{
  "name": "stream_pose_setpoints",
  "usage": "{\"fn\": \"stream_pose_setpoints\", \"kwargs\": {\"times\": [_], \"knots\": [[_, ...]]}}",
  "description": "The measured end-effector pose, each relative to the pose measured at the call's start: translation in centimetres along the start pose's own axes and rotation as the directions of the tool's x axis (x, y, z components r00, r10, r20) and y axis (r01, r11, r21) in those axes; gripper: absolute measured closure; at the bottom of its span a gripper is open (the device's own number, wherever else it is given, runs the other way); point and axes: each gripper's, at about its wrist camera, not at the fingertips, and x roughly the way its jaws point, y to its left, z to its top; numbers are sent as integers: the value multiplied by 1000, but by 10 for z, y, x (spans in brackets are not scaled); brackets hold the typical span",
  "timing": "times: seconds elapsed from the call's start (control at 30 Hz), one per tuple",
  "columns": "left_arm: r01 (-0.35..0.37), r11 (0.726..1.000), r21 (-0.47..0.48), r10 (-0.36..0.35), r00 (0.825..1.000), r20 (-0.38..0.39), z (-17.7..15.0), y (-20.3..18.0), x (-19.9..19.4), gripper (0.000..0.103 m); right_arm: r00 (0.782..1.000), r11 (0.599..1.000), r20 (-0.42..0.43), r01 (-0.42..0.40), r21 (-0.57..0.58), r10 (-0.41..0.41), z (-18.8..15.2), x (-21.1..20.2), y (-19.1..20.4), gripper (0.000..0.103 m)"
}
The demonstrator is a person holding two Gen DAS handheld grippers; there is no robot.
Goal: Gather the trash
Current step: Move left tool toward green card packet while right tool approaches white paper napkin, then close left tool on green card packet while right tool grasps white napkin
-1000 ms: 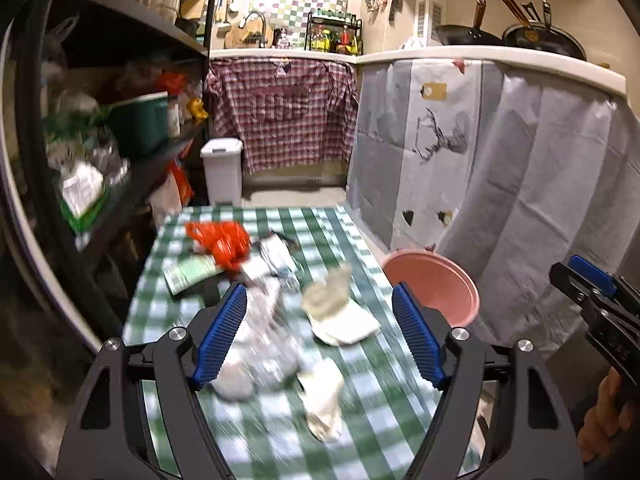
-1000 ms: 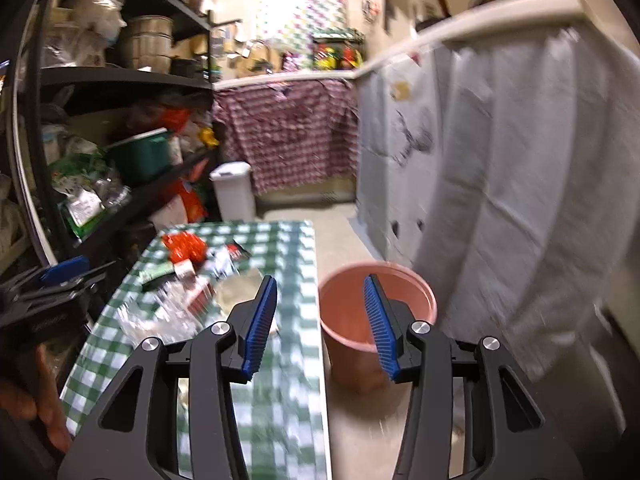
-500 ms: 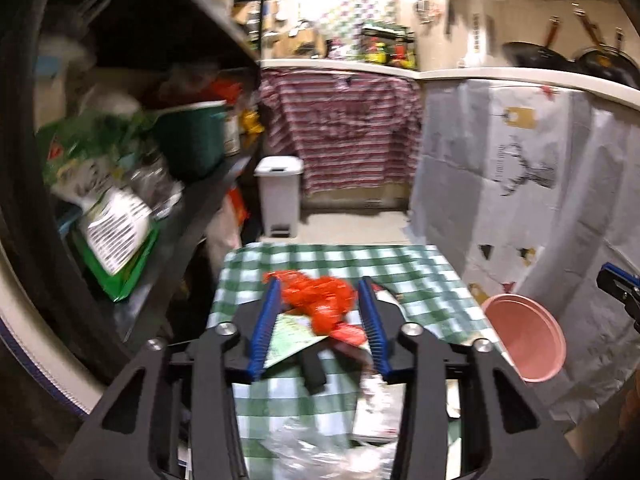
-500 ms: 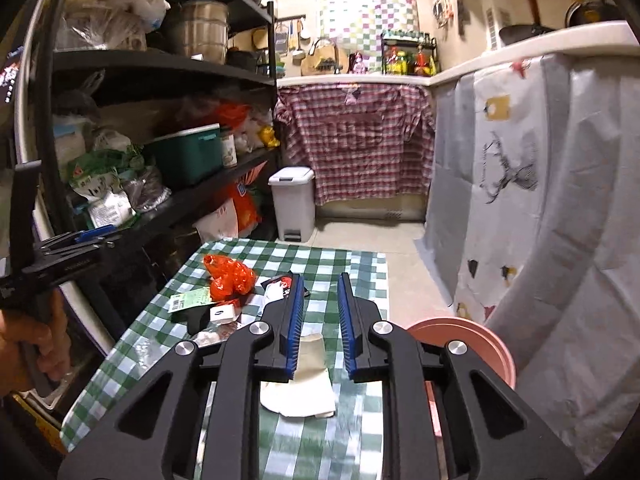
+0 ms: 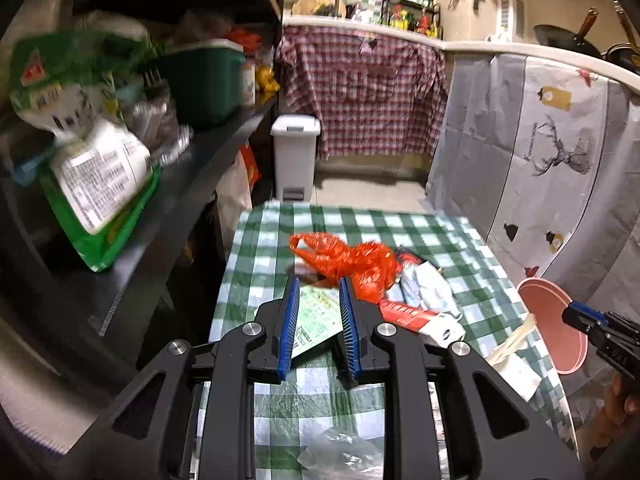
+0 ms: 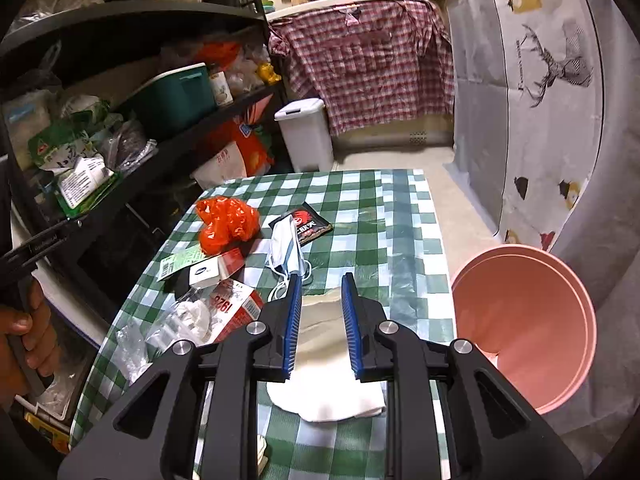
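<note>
Two grippers over littered checked table (image 6: 404,216)
Left gripper (image 5: 319,282), narrowing, unclenched over green leaflet (image 5: 316,320); right gripper (image 6: 319,278), parting, straddles white napkin (image 6: 324,396); only the right view shows the face mask (image 6: 286,252) whole.

Green-and-white check on the bench (image 6: 372,216); orange-red plastic bag (image 6: 228,224); pink bucket (image 6: 524,320); blue pads on black fingers (image 6: 294,320); red-and-white plaid curtain (image 6: 368,64); white bin (image 6: 306,136).

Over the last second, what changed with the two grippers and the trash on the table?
Left gripper swung from the tissues to the green leaflet, jaws closing, nothing gripped. Right gripper came from the pink bin to over the white tissue, narrowed, then reopened slightly. The trash stayed put.
</note>
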Motion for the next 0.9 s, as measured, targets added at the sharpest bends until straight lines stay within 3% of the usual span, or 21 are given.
{"fn": "stream_pose_setpoints", "kwargs": {"times": [0.1, 0.33, 0.67, 0.8, 0.9], "knots": [[-6, 1000, -24, 5, 999, -51, -4, 6, 23, 82, 999, 999, -40, -20, 40, 21, 0, 16, -8, 64], [8, 1000, -19, -11, 990, -141, -11, 7, 62, 82, 987, 983, -132, -64, 172, 87, -4, 52, -27, 57], [11, 1000, 11, -8, 974, -225, -19, 13, 91, 81, 979, 978, -176, -66, 197, 101, -3, 71, -18, 51], [19, 1000, 20, -12, 960, -279, -29, 18, 103, 63, 980, 979, -179, -54, 198, 90, -3, 68, -17, 51], [22, 999, 49, -6, 954, -298, -35, 14, 106, 59, 979, 978, -185, -48, 204, 87, -2, 63, -17, 51]]}}
